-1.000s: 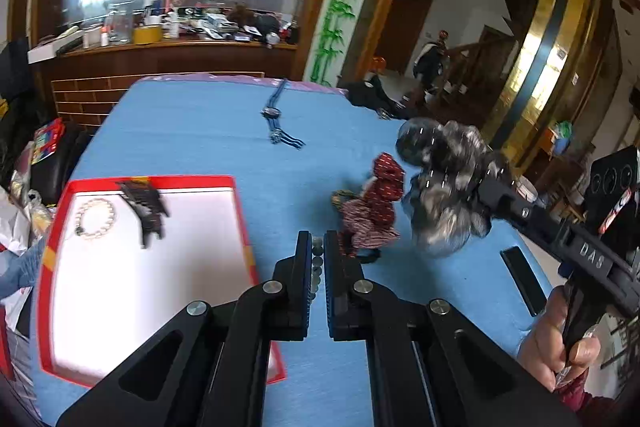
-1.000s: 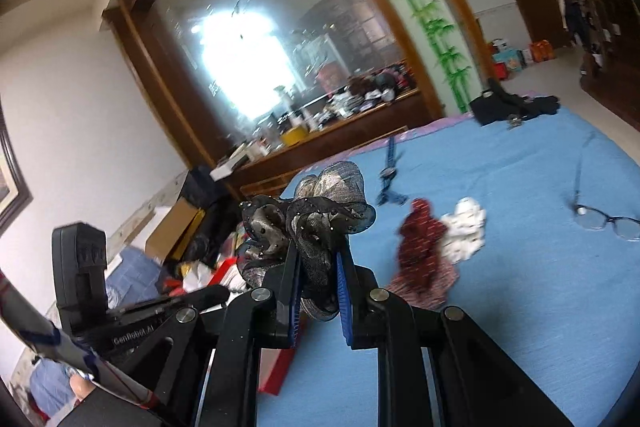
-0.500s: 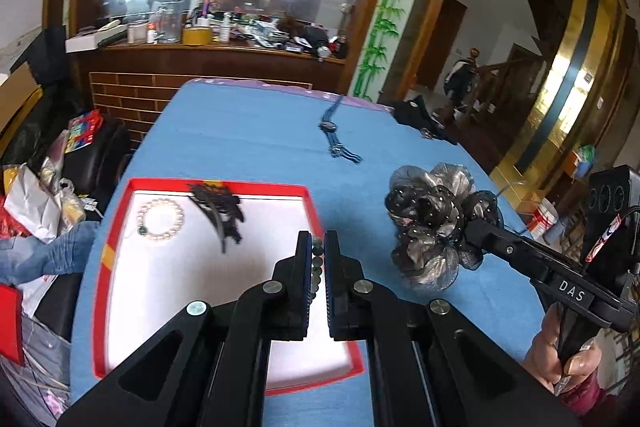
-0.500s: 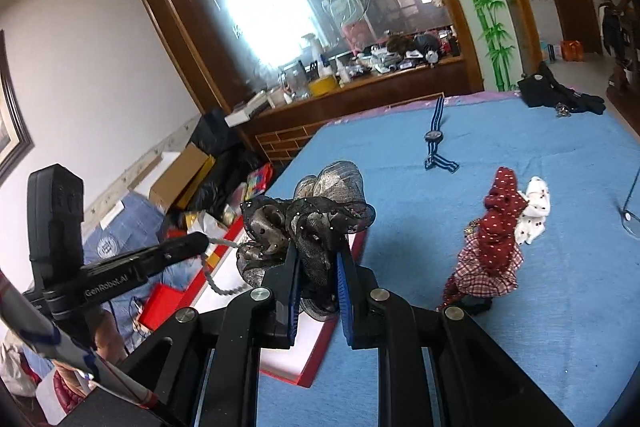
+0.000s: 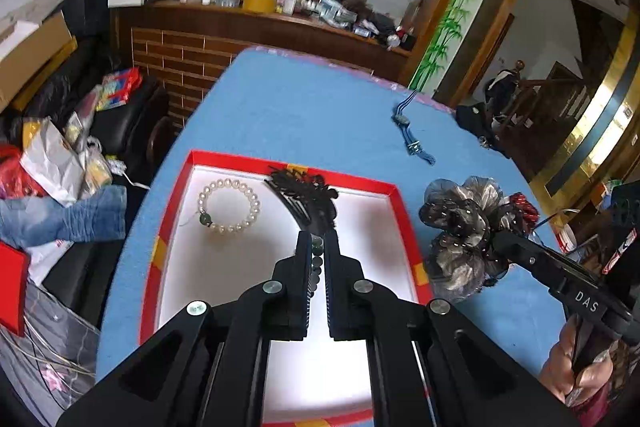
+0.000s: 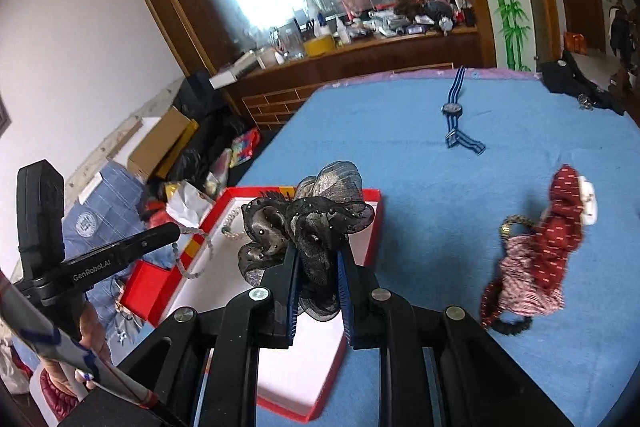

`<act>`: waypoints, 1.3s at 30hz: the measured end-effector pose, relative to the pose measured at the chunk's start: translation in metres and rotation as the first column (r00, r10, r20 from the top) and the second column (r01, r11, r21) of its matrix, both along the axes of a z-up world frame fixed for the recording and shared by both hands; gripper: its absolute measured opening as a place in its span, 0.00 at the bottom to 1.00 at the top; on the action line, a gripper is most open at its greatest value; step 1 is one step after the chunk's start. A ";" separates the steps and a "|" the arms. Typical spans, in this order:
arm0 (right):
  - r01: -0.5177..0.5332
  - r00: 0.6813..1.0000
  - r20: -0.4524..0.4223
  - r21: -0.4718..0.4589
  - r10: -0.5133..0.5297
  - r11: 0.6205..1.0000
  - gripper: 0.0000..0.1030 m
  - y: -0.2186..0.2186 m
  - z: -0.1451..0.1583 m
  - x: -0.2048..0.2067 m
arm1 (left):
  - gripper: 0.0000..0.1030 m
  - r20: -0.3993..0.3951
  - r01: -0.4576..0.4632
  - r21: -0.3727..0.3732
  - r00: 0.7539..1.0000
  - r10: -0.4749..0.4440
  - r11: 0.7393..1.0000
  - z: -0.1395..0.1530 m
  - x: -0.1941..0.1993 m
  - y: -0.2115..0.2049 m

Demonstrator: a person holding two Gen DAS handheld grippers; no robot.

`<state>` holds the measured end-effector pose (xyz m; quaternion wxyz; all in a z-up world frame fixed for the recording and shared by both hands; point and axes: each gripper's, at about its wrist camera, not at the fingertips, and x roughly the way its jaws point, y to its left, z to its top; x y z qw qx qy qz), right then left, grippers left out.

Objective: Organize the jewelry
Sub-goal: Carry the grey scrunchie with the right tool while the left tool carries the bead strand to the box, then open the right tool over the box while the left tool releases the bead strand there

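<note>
A blue tablecloth [image 5: 304,107] carries the red-rimmed tray [image 5: 394,193]. The left gripper [image 5: 317,247] clamps a bead strand [image 5: 317,265] above it; the right gripper [image 6: 317,259], just right, pinches a grey scrunchie [image 6: 308,223]. Judged mid-delivery (both loads airborne): next, lower and release inside.

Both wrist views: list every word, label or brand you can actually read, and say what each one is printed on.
"DAS" – on the black arm of the right claw, seen in the left wrist view; it grips the grey hair tie.
"GenRobot.AI" – on the black arm of the left claw, seen in the right wrist view; a bead string hangs from it.
Round emblem on the blue checked bag on the floor: too blurred to read.
Bottles on the counter: labels too small.
</note>
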<state>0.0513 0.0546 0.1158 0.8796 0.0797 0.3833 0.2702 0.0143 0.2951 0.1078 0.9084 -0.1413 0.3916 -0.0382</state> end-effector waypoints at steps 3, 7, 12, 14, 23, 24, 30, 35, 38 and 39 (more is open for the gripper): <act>0.006 1.000 -0.013 -0.035 -0.006 0.999 0.19 0.016 -0.009 0.015 | 0.05 -0.021 -0.021 -0.001 1.000 0.021 1.000 -0.012 0.016 0.004; 0.017 0.999 -0.036 -0.062 -0.019 0.998 0.20 0.033 -0.022 0.034 | 0.05 -0.051 -0.052 -0.021 0.997 0.051 0.998 -0.028 0.033 0.014; 0.033 0.997 -0.064 -0.087 -0.039 0.996 0.21 0.045 -0.038 0.053 | 0.05 -0.081 -0.062 -0.027 0.995 0.060 0.998 -0.042 0.044 0.022; 0.039 0.996 -0.072 -0.101 -0.046 0.994 0.22 0.049 -0.044 0.060 | 0.05 -0.091 -0.064 -0.027 0.994 0.061 0.998 -0.047 0.047 0.024; 0.042 0.992 -0.116 -0.137 -0.058 0.990 0.26 0.057 -0.067 0.075 | 0.05 -0.124 -0.072 -0.019 0.990 0.070 0.997 -0.060 0.055 0.027; 0.044 0.991 -0.119 -0.136 -0.060 0.990 0.26 0.056 -0.068 0.075 | 0.05 -0.127 -0.074 -0.018 0.989 0.072 0.997 -0.061 0.055 0.027; 0.048 0.989 -0.134 -0.120 -0.064 0.992 0.35 0.051 -0.069 0.077 | 0.05 -0.130 -0.087 -0.020 0.988 0.083 0.996 -0.063 0.054 0.032; 0.052 0.991 -0.117 -0.097 -0.063 0.994 0.51 0.045 -0.061 0.070 | 0.05 -0.123 -0.092 -0.018 0.988 0.089 0.996 -0.061 0.053 0.032; 0.052 0.992 -0.107 -0.085 -0.061 0.995 0.51 0.042 -0.056 0.065 | 0.05 -0.122 -0.094 -0.017 0.988 0.092 0.995 -0.059 0.051 0.032; 0.051 0.993 -0.103 -0.080 -0.060 0.995 0.51 0.041 -0.054 0.064 | 0.06 -0.121 -0.095 -0.014 0.988 0.093 0.995 -0.058 0.050 0.031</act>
